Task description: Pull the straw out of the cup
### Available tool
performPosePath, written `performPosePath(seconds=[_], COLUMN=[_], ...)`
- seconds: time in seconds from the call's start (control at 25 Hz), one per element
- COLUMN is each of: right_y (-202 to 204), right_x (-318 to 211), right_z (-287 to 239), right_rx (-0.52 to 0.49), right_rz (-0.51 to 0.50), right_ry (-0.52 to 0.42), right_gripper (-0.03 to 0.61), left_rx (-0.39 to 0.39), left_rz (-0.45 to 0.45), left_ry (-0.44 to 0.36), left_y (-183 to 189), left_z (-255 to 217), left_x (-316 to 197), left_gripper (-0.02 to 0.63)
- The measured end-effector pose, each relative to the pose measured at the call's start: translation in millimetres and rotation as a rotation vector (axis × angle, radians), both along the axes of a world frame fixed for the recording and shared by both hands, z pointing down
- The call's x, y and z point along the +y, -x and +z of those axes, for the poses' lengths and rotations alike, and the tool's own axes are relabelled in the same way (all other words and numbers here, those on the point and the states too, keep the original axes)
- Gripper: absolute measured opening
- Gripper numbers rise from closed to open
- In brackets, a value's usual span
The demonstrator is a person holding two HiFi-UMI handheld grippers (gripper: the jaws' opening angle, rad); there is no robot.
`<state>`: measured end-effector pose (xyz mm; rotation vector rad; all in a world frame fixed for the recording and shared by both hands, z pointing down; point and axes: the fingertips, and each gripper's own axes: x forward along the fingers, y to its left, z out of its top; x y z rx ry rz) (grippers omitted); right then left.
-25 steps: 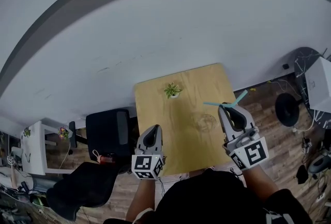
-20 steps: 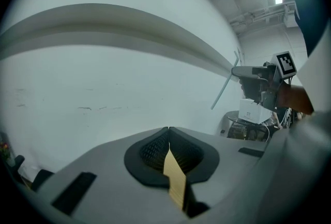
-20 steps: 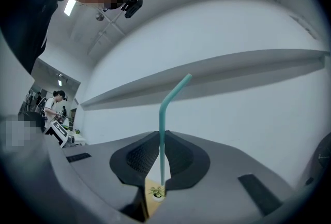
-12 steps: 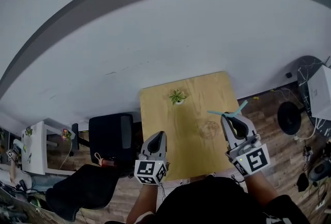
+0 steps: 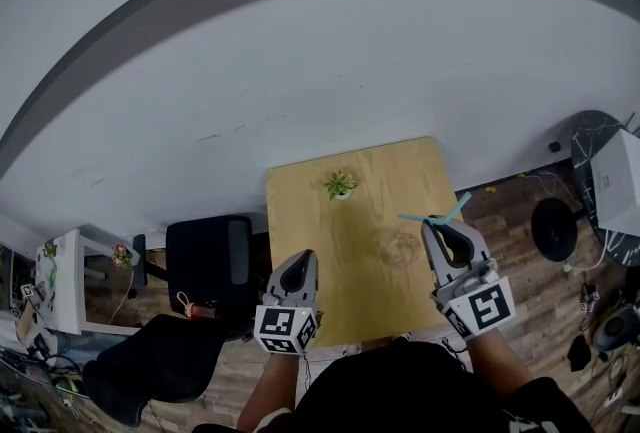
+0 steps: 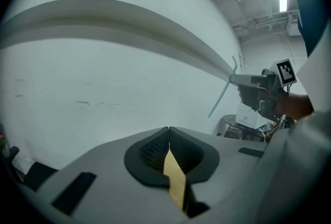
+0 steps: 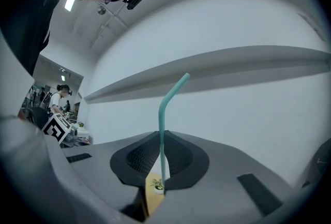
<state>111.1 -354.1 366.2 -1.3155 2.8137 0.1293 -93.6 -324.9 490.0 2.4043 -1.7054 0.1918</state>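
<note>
A teal bendy straw point(image 5: 455, 207) hangs in the air over the right side of the wooden table point(image 5: 370, 171), clear of the cup. My right gripper point(image 5: 437, 221) is shut on it. In the right gripper view the straw point(image 7: 165, 101) rises from between the pads and bends to the right at its top. The clear cup point(image 5: 400, 244) stands on the table just left of and below that gripper, with no straw in it. My left gripper point(image 5: 306, 256) hovers at the table's near left edge, shut with nothing in it point(image 6: 168, 129). The left gripper view shows the straw point(image 6: 222, 96) held at the right.
A small potted plant point(image 5: 340, 185) stands near the far edge of the table. A black office chair point(image 5: 208, 261) sits left of the table, and another black seat point(image 5: 160, 366) nearer me. A white wall lies beyond. Cables and a black stand point(image 5: 555, 216) are on the floor at right.
Only the head view has shifted slightly. Both grippers stay about where they were, and the straw stays in the right one.
</note>
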Motion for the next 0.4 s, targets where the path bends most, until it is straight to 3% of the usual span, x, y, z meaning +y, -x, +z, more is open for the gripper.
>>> performPosePath(seconds=[0.16,0.4], right_y=[1,1], right_x=[1,5], right_z=[-1,2], right_rx=[0.005,0.015], right_rz=[0.002,-0.007], right_ry=[-0.005,-0.001], right_gripper=[0.043,0.044], left_rx=[0.055,0.047], left_rz=[0.006,0.025], left_ry=[-0.018,-0.044], left_y=[-5,-11], left_z=[-13,-24], left_x=[0,3], left_gripper=[0.020,0.020])
